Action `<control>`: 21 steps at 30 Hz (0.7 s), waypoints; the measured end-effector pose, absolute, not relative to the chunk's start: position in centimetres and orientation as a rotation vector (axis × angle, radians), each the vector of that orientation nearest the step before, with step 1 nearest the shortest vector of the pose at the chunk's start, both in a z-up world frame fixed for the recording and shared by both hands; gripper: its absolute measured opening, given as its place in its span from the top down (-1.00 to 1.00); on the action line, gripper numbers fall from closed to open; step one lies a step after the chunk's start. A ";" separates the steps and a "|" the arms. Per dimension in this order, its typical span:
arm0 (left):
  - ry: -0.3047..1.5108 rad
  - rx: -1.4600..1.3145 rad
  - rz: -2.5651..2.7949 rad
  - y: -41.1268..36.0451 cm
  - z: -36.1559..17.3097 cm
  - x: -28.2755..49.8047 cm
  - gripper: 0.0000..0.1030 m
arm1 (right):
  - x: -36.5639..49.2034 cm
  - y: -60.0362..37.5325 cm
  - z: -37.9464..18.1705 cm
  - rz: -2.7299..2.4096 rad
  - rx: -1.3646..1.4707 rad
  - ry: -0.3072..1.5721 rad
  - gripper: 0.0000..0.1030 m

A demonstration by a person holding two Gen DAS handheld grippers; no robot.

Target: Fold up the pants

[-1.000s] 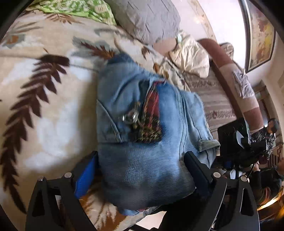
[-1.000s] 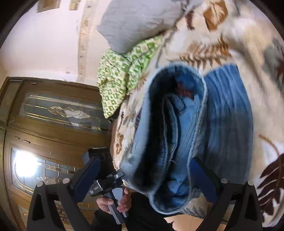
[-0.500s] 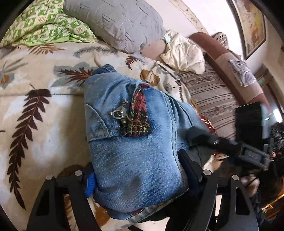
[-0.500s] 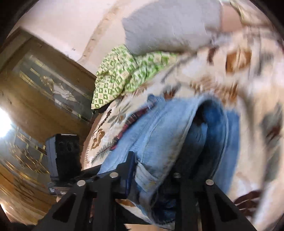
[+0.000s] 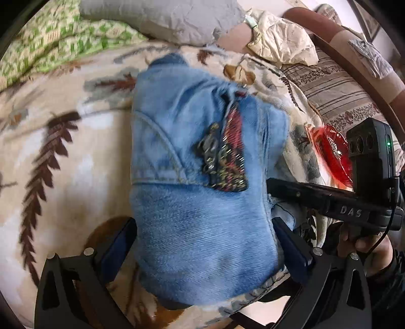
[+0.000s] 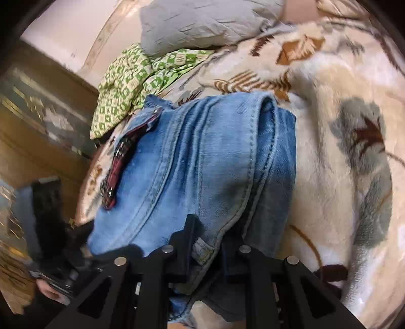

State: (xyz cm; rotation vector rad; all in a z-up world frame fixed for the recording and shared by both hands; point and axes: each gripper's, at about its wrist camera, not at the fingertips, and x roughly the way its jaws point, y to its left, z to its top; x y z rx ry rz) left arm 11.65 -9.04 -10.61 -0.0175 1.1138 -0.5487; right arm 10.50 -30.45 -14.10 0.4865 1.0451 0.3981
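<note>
On the leaf-print blanket [image 5: 76,157], jeans [image 5: 202,202] lie folded into a compact bundle

Folding looks nearly complete; final tidying remains. Behind the jeans: grey pillow [image 6: 202,22], green patterned cloth [image 6: 126,76]. Right gripper [image 6: 210,243] clamps the bundle's near edge; left gripper [image 5: 205,243], jaws just opened wide, straddles it without pressing. Beside the jeans, a red dish [image 5: 331,154], clear of the work

A leaf-patterned blanket [image 5: 76,157] covers the bed — on it lie folded jeans [image 5: 200,202], a grey pillow [image 6: 202,22], green cloth [image 6: 131,78].
</note>
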 end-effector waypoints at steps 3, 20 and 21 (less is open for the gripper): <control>1.063 -0.018 -0.552 -7.9 -8.7 11.1 -1.00 | 10.4 -30.7 -13.1 0.390 0.514 1.023 0.14; 1.348 -0.493 -0.737 -3.4 -14.6 20.4 -1.00 | 13.7 -33.2 -15.0 0.320 0.764 1.104 -1.00; 1.324 -0.509 -0.752 -3.6 -14.6 20.3 -1.00 | 13.8 -33.3 -14.9 0.321 0.774 1.091 -1.00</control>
